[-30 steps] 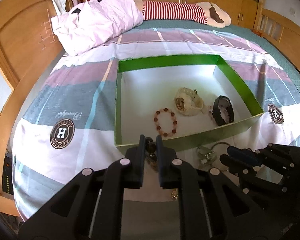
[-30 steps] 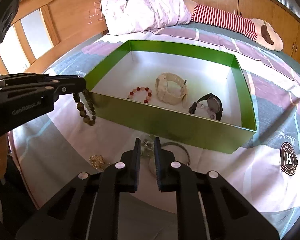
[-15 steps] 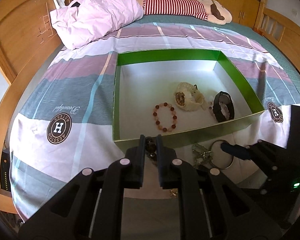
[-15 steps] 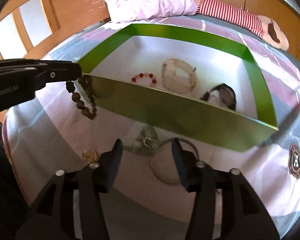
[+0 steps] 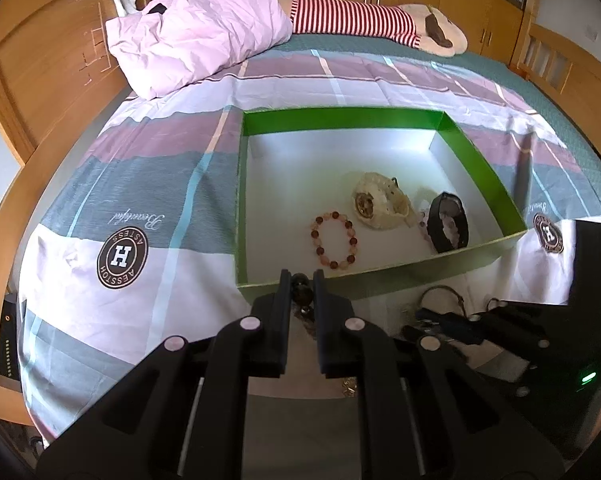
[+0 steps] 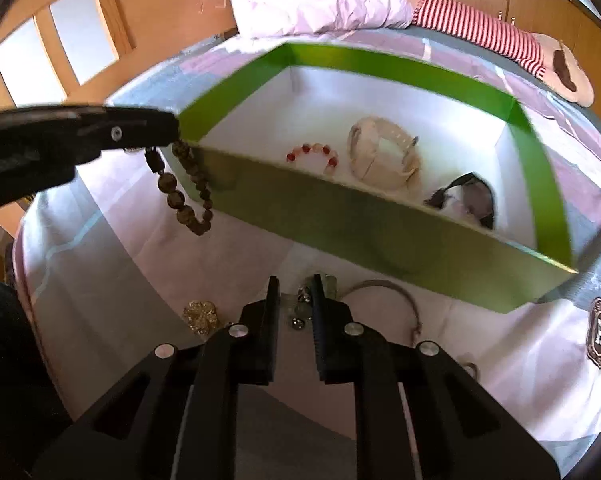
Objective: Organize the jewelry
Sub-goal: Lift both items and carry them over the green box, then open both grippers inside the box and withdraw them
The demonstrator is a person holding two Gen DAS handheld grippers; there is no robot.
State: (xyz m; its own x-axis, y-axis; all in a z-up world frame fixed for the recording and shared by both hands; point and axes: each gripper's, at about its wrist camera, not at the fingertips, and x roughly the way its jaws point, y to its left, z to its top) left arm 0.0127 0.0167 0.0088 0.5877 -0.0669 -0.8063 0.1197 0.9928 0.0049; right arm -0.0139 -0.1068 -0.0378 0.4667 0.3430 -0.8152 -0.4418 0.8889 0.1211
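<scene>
My left gripper (image 5: 301, 280) is shut on a dark brown bead bracelet (image 6: 180, 196), which dangles beside the near left corner of the green box (image 5: 380, 114). Inside the box lie a red bead bracelet (image 5: 334, 240), a cream watch (image 5: 380, 202) and a black watch (image 5: 448, 220). My right gripper (image 6: 295, 284) is low over the bedspread in front of the box. Its jaws are closing, with a small silver charm piece (image 6: 300, 298) pinched between the fingertips.
A thin silver bangle (image 6: 404, 292) lies just right of the right gripper, and a gold brooch (image 6: 200, 316) to its left. The box's tall front wall (image 6: 380, 216) stands close ahead. A pink pillow (image 5: 196, 36) and a striped plush toy (image 5: 352, 16) lie at the bed's far end.
The right gripper opened wide, sank toward the silver pieces on the bedspread and closed again around them. The left gripper stayed put with the bead bracelet.
</scene>
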